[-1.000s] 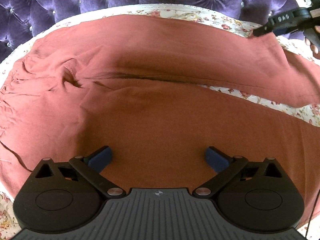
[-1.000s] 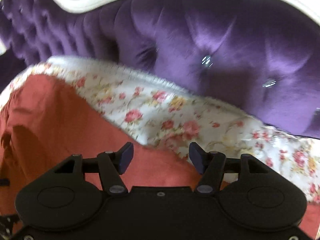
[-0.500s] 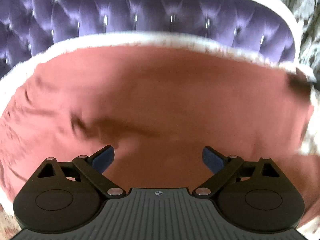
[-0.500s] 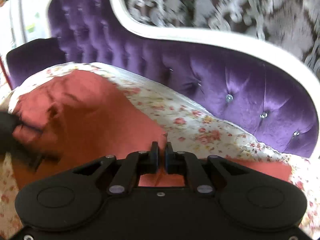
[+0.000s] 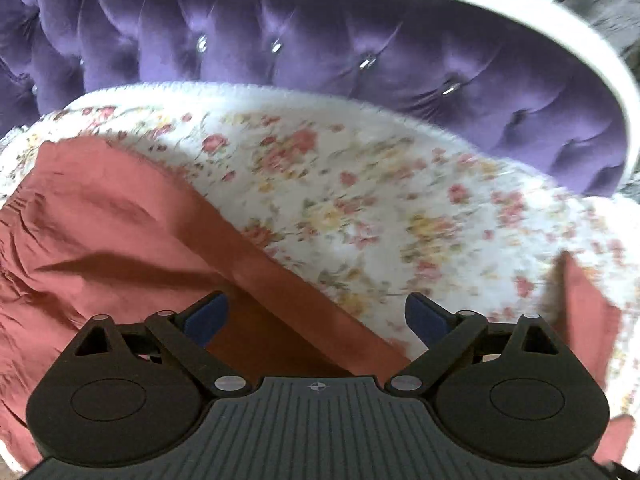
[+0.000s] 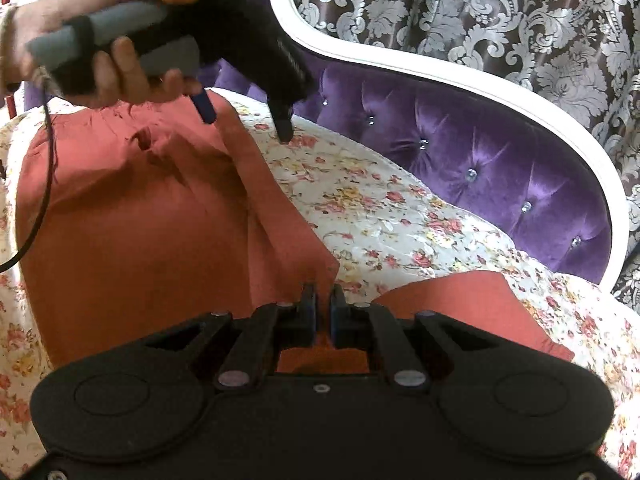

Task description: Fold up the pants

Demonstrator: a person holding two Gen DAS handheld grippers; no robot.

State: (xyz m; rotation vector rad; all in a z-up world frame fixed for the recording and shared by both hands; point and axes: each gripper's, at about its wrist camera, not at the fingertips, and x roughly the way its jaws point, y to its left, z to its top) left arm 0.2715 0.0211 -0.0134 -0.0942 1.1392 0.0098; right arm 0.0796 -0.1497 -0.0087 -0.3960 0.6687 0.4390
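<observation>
The rust-red pants (image 6: 132,216) lie on a floral bedspread (image 6: 380,216); they also show in the left wrist view (image 5: 112,232). My right gripper (image 6: 322,304) is shut on a corner of the pants fabric and holds it up over the rest of the pants. My left gripper (image 5: 316,316) is open and empty, held above the upper edge of the pants; it also shows in the right wrist view (image 6: 246,120), in a hand, hovering over the far end of the garment. Another part of the pants (image 6: 472,300) lies to the right of the right gripper.
A purple tufted headboard (image 6: 480,152) with a white frame (image 6: 440,72) curves behind the bed. Patterned curtains (image 6: 500,8) hang behind it. The floral bedspread (image 5: 380,200) is bare between pants and headboard. A black cable (image 6: 36,216) hangs from the left gripper.
My right gripper closed on the pants edge and pulled it up and over toward the near side. My left gripper lifted and moved toward the pants' upper edge, staying open.
</observation>
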